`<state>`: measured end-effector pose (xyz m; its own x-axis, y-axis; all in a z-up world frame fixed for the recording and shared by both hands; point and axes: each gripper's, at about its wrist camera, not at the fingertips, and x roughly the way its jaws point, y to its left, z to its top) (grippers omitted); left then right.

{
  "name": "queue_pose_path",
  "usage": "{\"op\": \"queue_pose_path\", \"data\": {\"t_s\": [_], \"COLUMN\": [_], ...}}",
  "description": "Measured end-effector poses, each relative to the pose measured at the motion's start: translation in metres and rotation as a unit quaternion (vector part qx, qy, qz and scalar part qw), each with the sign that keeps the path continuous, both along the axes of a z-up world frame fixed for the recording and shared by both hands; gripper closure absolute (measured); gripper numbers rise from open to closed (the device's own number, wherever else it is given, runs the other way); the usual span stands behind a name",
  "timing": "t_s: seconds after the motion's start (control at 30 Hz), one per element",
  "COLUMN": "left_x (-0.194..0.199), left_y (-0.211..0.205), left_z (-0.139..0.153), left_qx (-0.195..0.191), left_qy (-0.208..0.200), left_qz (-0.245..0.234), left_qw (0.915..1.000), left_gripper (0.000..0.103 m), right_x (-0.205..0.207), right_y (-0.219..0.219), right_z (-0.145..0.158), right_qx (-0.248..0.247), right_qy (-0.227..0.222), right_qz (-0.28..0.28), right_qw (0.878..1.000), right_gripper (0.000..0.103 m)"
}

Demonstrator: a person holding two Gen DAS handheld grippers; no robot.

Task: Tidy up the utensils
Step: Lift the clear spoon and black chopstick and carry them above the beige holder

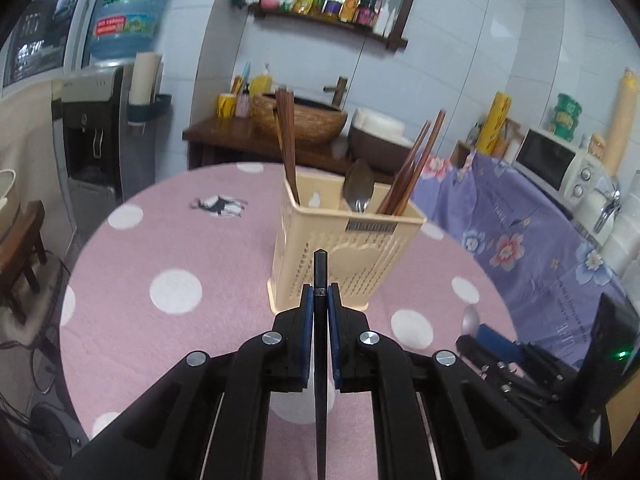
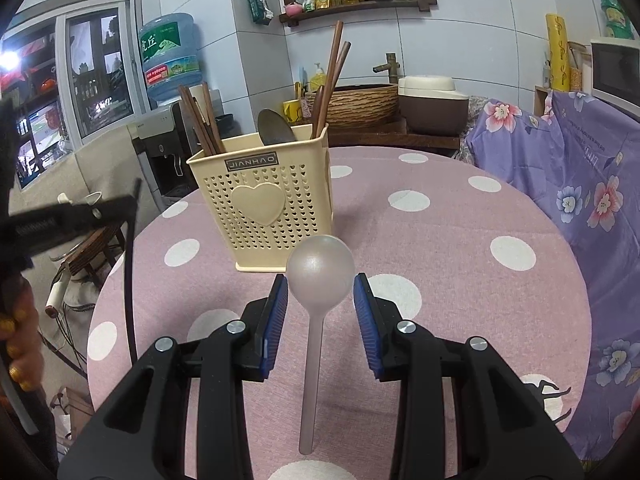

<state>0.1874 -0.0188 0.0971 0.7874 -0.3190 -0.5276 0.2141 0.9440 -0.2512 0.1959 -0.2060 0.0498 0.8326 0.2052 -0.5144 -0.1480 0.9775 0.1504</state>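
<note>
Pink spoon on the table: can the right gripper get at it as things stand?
Probably yes. The right gripper is open, the spoon lies between its fingers, and nothing lies over it.

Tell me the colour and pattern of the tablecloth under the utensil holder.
Pink with large white polka dots; the tablecloth shows best in the right wrist view.

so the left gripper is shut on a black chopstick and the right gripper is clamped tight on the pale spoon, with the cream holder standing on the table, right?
Not quite. The right gripper is not clamped: in the right wrist view its pads stand apart from the pale spoon, which lies between them on the table. The rest holds: the left gripper is shut on the black chopstick, and the cream holder stands on the table.
</note>
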Motion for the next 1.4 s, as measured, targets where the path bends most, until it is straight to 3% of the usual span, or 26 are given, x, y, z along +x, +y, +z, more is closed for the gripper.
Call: {"op": "queue_pose_path", "data": {"t_s": [0.13,0.17,0.4,0.5,0.63,0.77,0.93,1.2,1.4], "left_x": [-0.002,-0.004,-0.006,-0.005,-0.008,-0.011,-0.016,-0.018,-0.019], "left_y": [0.004,0.006,0.004,0.006,0.008,0.011,0.013,0.013,0.011], "left_z": [0.005,0.006,0.014,0.013,0.014,0.014,0.015,0.017,0.017], "left_qx": [-0.012,-0.014,-0.011,-0.011,-0.013,-0.015,-0.016,-0.016,-0.016], "left_qy": [-0.009,-0.011,-0.027,-0.026,-0.028,-0.030,-0.033,-0.033,-0.034], "left_qz": [0.008,0.008,0.004,0.007,0.005,0.008,0.008,0.005,0.004], "left_qw": [0.9999,0.9998,0.9996,0.9996,0.9995,0.9994,0.9993,0.9993,0.9993], "left_gripper": [0.095,0.095,0.095,0.095,0.095,0.095,0.095,0.095,0.095], "right_x": [-0.003,-0.004,0.000,0.005,0.017,0.043,0.082,0.121,0.127], "right_y": [0.001,0.001,0.004,0.004,0.008,0.033,0.075,0.107,0.106], "right_z": [0.002,0.003,0.001,-0.003,-0.013,-0.028,-0.053,-0.076,-0.079], "right_qx": [0.001,0.001,0.001,0.002,0.009,-0.019,-0.075,-0.141,-0.122], "right_qy": [-0.004,-0.005,0.001,0.011,0.030,0.062,0.115,0.137,0.140], "right_qz": [0.000,0.000,0.007,0.011,0.028,0.082,0.164,0.166,0.166], "right_qw": [1.000,1.000,1.000,1.000,0.999,0.995,0.977,0.966,0.968], "right_gripper": [0.069,0.087,0.087,0.084,0.056,0.056,0.056,0.056,0.066]}}
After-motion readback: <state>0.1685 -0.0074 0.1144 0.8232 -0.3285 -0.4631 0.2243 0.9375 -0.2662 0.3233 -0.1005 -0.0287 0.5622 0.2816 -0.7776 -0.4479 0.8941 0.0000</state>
